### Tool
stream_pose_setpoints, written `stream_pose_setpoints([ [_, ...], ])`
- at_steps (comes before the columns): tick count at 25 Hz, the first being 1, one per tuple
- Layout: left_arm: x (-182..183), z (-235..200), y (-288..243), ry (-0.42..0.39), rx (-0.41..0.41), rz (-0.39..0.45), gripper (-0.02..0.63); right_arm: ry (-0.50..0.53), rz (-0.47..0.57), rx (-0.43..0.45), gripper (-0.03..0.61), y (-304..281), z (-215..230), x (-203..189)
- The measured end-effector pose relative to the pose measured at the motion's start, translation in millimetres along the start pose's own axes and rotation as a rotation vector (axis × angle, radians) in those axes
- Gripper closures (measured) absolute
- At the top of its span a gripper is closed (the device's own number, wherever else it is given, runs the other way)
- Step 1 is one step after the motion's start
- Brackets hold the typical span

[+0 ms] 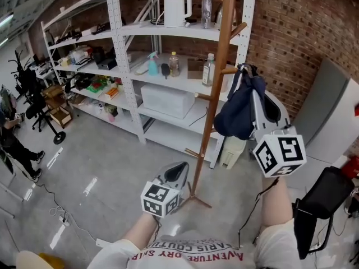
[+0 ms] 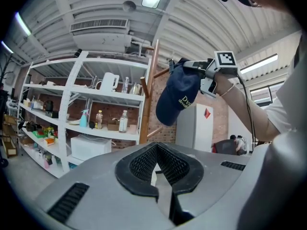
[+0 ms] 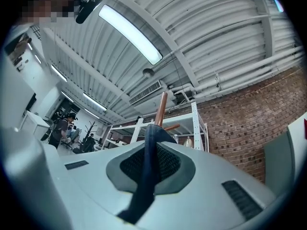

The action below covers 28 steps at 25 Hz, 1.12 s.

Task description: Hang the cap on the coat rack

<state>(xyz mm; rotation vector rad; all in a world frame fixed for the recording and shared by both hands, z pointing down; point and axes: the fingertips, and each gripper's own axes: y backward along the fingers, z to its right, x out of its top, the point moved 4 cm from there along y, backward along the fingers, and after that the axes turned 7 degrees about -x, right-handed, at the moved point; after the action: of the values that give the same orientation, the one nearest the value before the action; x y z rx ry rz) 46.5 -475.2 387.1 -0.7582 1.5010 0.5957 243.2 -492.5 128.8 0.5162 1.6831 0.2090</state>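
holds the left gripper [image 1: 178,170] low on the near side of the coat rack [image 1: 216,94], just short of its splayed feet, pointing level, jaws pressed together with nothing between them. holds the right gripper [image 1: 247,69] higher, to the right of the coat rack's pole, tilted upward and clenched on the cap [image 1: 235,114]. pinches a fold of the dark blue cloth between the pads, seen as a strip running down the middle of the right gripper view. lets the rest of the cap hang below the jaws as a loose pouch, just right of the coat rack's pole and about level with its middle pegs. sets the jaw tips close to the end of one peg [image 1: 231,70] on the coat rack's right side; cannot tell whether cloth touches it. shows white lettering on the cap in the left gripper view. places a white shelving unit [image 1: 132,66] directly behind the coat rack, carrying a white kettle [image 1: 177,9], bottles [image 1: 174,64] and a white box [image 1: 167,100]. ends in a brick wall [image 1: 297,32] behind and to the right of the coat rack.
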Motion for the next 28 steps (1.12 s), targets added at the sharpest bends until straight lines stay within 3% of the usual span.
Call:
stream_pose_setpoints([
  [16,-13.7,-0.8,-11.5,0.021,-0.007,-0.05,0.607,-0.091,-0.119,0.011,0.56,-32.4,0.0,-58.3],
  [28,-34.5,-12.8,-10.7,0.077,0.011,-0.057,0.607,-0.063,-0.16,0.025,0.56,-40.8,-21.2,-94.5],
])
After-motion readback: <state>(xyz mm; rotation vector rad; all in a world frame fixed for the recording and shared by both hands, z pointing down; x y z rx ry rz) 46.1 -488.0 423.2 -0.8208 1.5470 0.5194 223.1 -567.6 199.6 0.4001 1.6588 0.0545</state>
